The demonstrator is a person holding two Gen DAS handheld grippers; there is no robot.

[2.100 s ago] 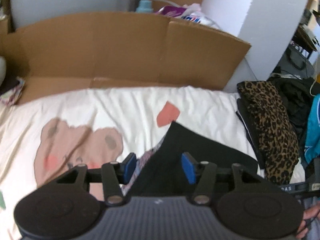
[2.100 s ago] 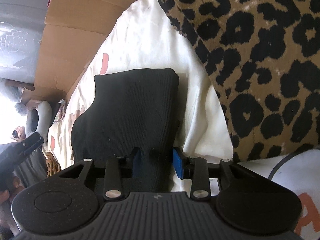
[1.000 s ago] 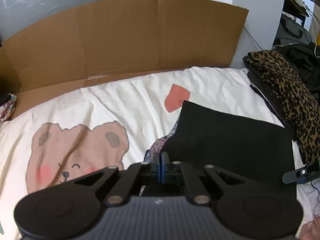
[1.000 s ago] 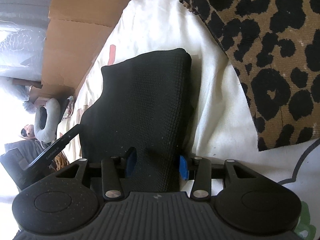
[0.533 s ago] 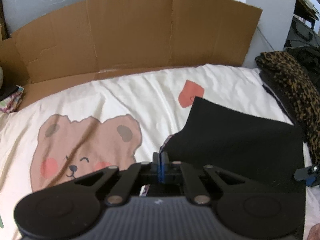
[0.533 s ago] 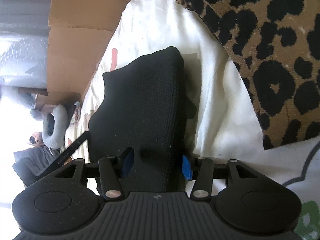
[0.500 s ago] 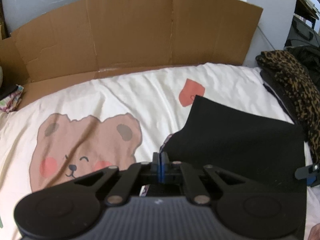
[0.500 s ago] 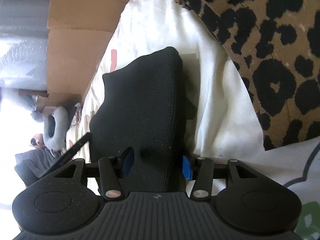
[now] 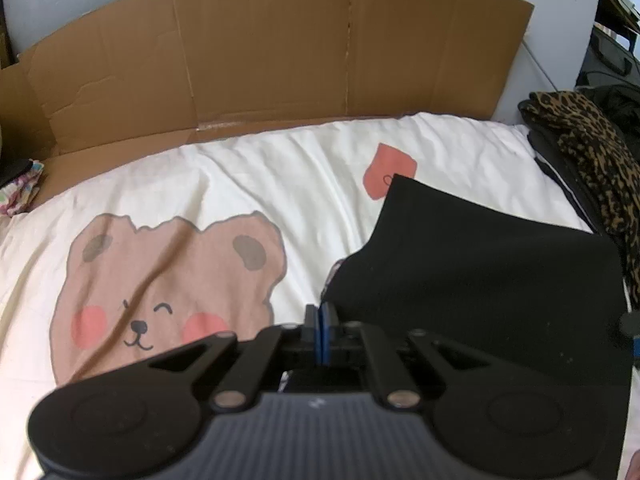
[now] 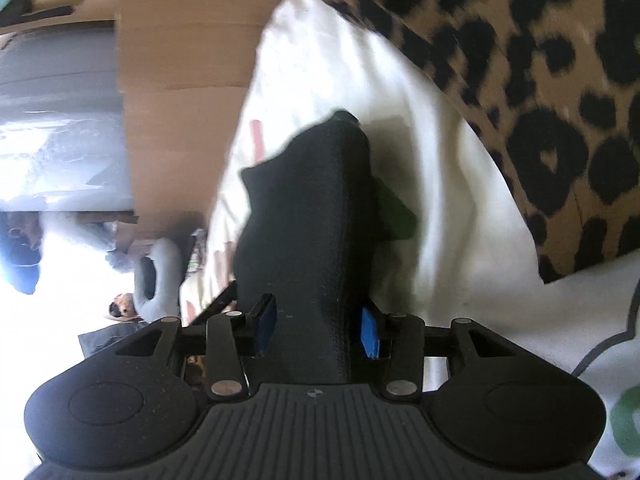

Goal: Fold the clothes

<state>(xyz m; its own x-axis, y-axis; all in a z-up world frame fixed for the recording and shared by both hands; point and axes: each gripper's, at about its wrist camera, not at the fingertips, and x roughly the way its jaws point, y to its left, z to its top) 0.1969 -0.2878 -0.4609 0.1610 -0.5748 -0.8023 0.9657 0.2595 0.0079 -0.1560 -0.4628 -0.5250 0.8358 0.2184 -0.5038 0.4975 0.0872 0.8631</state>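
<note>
A black knit garment (image 9: 480, 280) lies folded on the white bear-print sheet (image 9: 280, 168), right of the bear. My left gripper (image 9: 321, 332) is shut on its near left edge, blue pads pressed together over the cloth. At the garment's right edge, a tip of the right gripper (image 9: 632, 328) shows. In the right wrist view the black garment (image 10: 304, 220) runs edge-on through my right gripper (image 10: 316, 330). Its jaws are closing, and the thick fold fills the gap between the blue pads (image 10: 266, 330).
A brown cardboard wall (image 9: 260, 48) stands along the far side of the bed. A leopard-print garment (image 9: 588, 148) lies on dark clothes at the right, close to the right gripper (image 10: 520, 60). A patterned cloth (image 9: 20, 192) sits at the far left.
The left gripper stays shut on the edge and has sunk slightly. The right gripper has rolled, so the black garment now looks narrower and more edge-on, and its pads have come closer together.
</note>
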